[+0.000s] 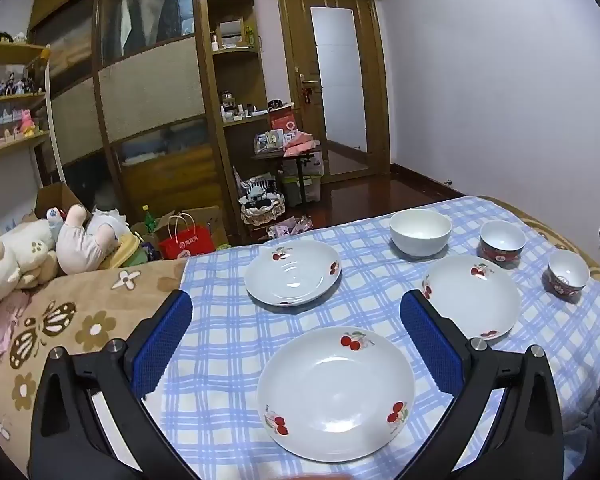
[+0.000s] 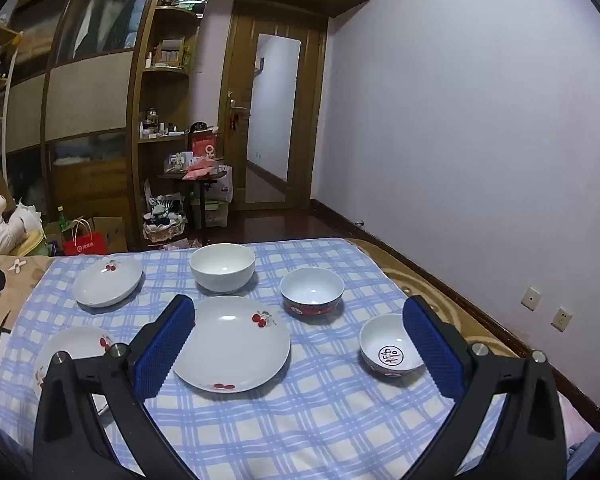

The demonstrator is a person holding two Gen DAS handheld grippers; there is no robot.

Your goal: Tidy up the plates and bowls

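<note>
Well, the left gripper (image 1: 296, 344) hangs released over the nearest plate (image 1: 335, 394), which lies flat at its six o'clock; the right gripper (image 2: 298, 346) gapes too.

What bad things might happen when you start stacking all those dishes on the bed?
The plates and bowls sit on a soft checked cloth over bedding, so a stack may tilt or slide. The smooth, shallow plate rims could slip from the open left gripper. The small bowl sits near the cloth's edge and might get knocked off.

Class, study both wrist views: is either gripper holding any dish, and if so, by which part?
Nothing is held. The left gripper and the right gripper both stand wide open above the checked cloth, fingers touching no plate or bowl.
</note>
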